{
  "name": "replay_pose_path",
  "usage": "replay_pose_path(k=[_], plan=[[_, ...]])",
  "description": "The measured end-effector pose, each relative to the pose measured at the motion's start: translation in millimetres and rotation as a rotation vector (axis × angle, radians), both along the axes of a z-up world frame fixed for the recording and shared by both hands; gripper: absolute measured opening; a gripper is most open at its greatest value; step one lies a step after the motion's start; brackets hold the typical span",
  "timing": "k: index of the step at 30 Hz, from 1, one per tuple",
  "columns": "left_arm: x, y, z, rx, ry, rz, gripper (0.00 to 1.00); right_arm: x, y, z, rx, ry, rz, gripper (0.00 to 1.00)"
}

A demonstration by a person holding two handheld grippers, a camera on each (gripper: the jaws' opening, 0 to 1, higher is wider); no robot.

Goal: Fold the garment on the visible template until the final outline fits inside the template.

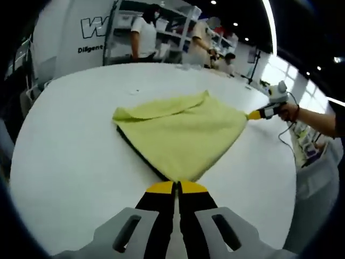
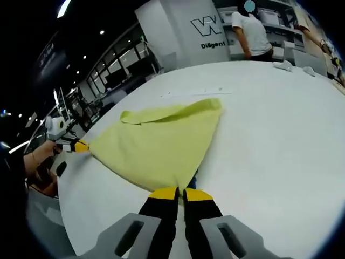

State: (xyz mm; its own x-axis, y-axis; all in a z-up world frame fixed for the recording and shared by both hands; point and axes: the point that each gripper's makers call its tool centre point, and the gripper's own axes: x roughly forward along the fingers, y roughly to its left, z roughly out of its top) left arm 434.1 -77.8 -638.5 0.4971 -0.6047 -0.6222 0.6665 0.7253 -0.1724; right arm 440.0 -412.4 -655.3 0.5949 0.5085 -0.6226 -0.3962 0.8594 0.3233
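Room: a bright hall with ceiling spotlights, shelving at the back and people (image 1: 144, 33) standing by it, well apart from the work.
Surface: a broad white round surface (image 1: 75, 156), mostly bare around the cloth.
Garment: a yellow-green cloth (image 1: 180, 135) lies spread near the middle of the surface, drawn out into a rough triangle because two of its corners are being pulled apart.
Template: a dark edge (image 1: 137, 154) peeks from under the cloth's near-left side in the left gripper view; I take this for the template, and the cloth sits on it so the fold can be judged against it.
Left gripper: the left gripper (image 1: 177, 187) has its yellow-tipped fingers pressed together on the near corner of the cloth; in the right gripper view it shows at the far left (image 2: 80, 145), held by a hand.
Right gripper: the right gripper (image 2: 180, 192) likewise pinches its own corner with the fingers closed; in the left gripper view it appears at the right (image 1: 253, 114).
Why held so: gripping two corners at once keeps the cloth taut and flat, so an edge can be carried over evenly.
Stage: my guess is a fold is in progress; the far edge (image 2: 172, 110) looks turned over already, and the outline seems to overhang the dark template.
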Motion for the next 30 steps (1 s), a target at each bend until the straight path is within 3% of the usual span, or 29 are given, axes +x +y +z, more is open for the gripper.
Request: replay_pose_path(k=[3, 4, 15, 19, 30], plan=[[-1.4, -1, 5.1, 0.020, -0.037, -0.089, 0.00, 0, 0, 1.8, 0.009, 0.002, -0.006, 0.00], [-2.9, 0, 5.8, 0.013, -0.018, -0.088, 0.00, 0, 0, 2.7, 0.014, 0.002, -0.011, 0.00], [-25.6, 3, 5.7, 0.069, -0.031, -0.259, 0.00, -21, 8, 2.6, 0.025, 0.039, 0.032, 0.00], [-32.8, 8, 3.0, 0.089, -0.021, -0.266, 0.00, -35, 14, 2.0, 0.020, 0.052, 0.065, 0.00], [-60.5, 17, -1.8, 0.060, 0.004, -0.268, 0.00, -64, 23, 6.2, 0.025, 0.059, 0.092, 0.00]])
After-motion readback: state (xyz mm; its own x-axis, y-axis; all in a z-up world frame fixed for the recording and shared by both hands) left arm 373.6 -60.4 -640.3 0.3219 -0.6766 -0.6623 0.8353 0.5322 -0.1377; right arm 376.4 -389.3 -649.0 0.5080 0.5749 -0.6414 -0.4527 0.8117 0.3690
